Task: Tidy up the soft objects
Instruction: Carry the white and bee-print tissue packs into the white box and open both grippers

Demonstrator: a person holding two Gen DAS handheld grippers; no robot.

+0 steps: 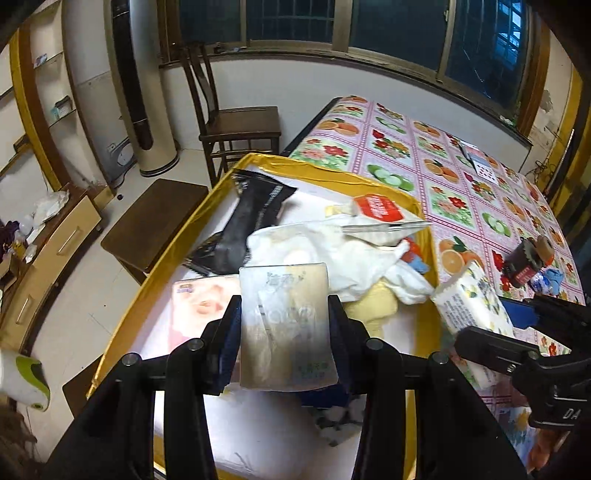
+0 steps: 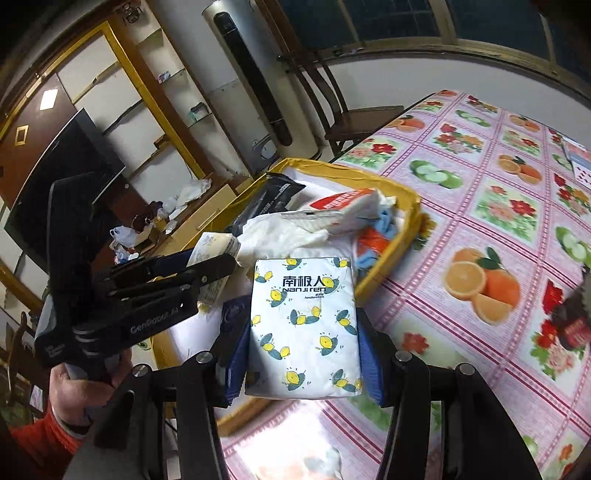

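1. Squeezing both tissue packs across their flat sides suited them: they looked light, soft and slippery in film.
2. Your left gripper (image 1: 284,325) was clamped on the pale tissue pack (image 1: 286,325), above the gold-rimmed box (image 1: 417,201).
3. Your right gripper (image 2: 303,332) was clamped on the lemon-print tissue pack (image 2: 304,328) at the box's table-side edge.

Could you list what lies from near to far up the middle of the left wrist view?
left hand-held gripper shut on the pale tissue pack → white cloth → red-and-white packet → gold box rim → fruit-print tablecloth → window.
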